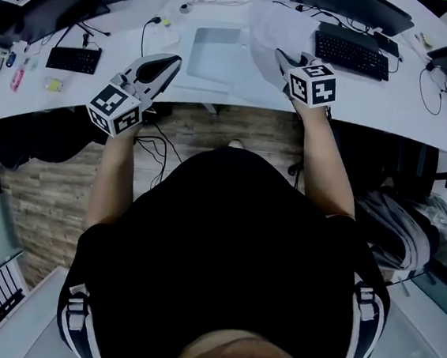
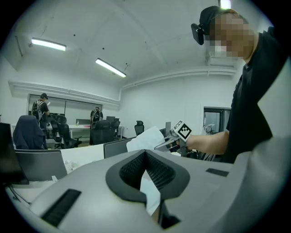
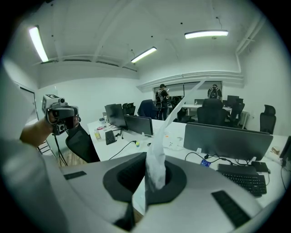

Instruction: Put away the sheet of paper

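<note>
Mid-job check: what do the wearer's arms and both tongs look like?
Both the left tongs and right tongs are pale grey, tapering shells with black textured pads, each carrying a white cube printed with black square markers. No cables show on them. The person wears a black short-sleeved top, forearms bare.

My head camera looks steeply down onto the desk (image 1: 389,112). The left gripper view looks across at my right gripper (image 2: 158,145), and the right gripper view at my left gripper (image 3: 61,113).
</note>
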Tool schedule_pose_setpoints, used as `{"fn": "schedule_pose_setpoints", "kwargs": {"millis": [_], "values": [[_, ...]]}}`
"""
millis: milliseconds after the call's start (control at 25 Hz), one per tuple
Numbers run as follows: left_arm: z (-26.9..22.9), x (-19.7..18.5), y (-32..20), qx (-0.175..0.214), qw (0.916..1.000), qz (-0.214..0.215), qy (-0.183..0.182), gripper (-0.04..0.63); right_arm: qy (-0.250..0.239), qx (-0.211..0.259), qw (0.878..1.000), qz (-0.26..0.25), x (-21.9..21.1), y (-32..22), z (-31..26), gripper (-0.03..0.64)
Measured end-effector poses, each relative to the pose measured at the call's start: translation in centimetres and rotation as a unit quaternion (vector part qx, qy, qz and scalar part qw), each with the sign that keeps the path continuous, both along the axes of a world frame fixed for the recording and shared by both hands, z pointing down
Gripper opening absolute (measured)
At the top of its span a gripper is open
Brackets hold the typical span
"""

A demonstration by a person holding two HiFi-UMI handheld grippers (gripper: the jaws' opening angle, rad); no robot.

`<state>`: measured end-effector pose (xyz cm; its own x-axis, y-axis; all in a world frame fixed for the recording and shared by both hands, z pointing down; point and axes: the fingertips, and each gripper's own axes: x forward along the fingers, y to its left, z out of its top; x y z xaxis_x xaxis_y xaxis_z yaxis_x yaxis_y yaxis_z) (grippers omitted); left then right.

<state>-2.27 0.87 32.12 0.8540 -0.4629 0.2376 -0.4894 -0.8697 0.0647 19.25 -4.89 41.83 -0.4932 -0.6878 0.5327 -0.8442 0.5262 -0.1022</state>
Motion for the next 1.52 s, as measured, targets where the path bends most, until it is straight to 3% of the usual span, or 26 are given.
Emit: {"fn": "schedule_pose_setpoints", "kwargs": {"millis": [560, 760, 1520], "values": [[1.2, 1.4, -3.8, -0.011, 0.9994, -0.03, 0.01, 0.021, -0.001, -0.013, 0.999, -0.029, 0.7, -4.8, 1.4, 0.015], [1.0, 2.3, -5.1, -0.025, 0.9985, -0.034, 0.035, 0.021, -0.006, -0.017, 0.999, -0.035, 1.4, -6.3, 2.1, 0.015], [2.1, 3.7, -6.5, -0.022, 0.9982, -0.054, 0.015, 0.021, -0.007, -0.023, 0.998, -0.061, 2.6, -8.3, 3.3, 0.014]]}}
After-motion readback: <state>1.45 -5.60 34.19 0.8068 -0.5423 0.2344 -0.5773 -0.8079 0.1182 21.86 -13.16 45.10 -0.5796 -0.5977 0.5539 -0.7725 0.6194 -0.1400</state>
